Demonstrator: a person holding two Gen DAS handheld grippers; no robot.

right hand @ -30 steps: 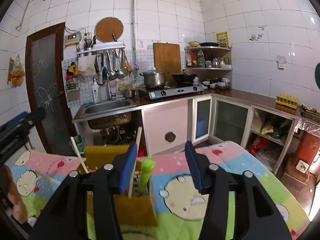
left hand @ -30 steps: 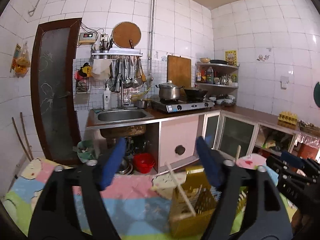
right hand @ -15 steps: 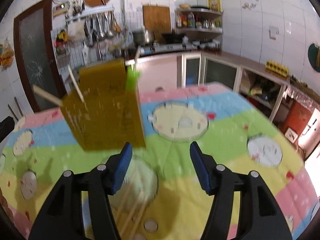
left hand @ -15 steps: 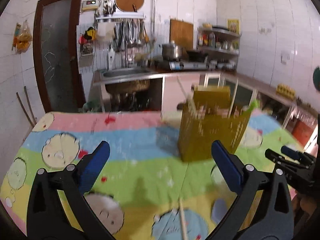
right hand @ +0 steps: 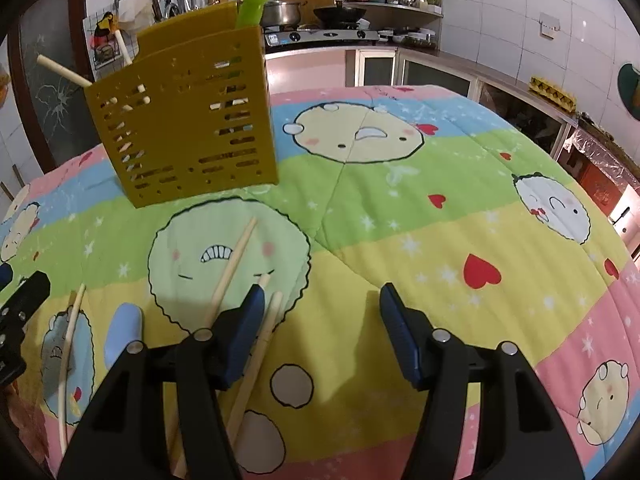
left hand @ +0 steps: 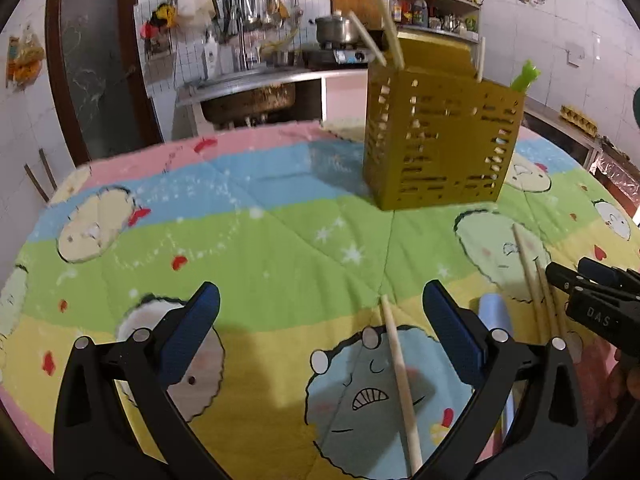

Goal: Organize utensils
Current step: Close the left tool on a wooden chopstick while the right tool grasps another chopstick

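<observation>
Both the left gripper (left hand: 320, 328) and right gripper (right hand: 322, 322) are hanging wide open and empty, arms hiding parts of the chopsticks (right hand: 232, 264) near the holder (right hand: 184, 120).

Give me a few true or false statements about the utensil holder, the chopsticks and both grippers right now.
1. The yellow utensil holder stands upright on the quilt. True.
2. The left gripper is clamped on a chopstick. False: it is open, and the single chopstick lies loose between its fingers.
3. A green utensil sticks out of the holder. True.
4. All chopsticks are stowed. False: several lie on the quilt.
5. The right gripper is open. True.
</observation>
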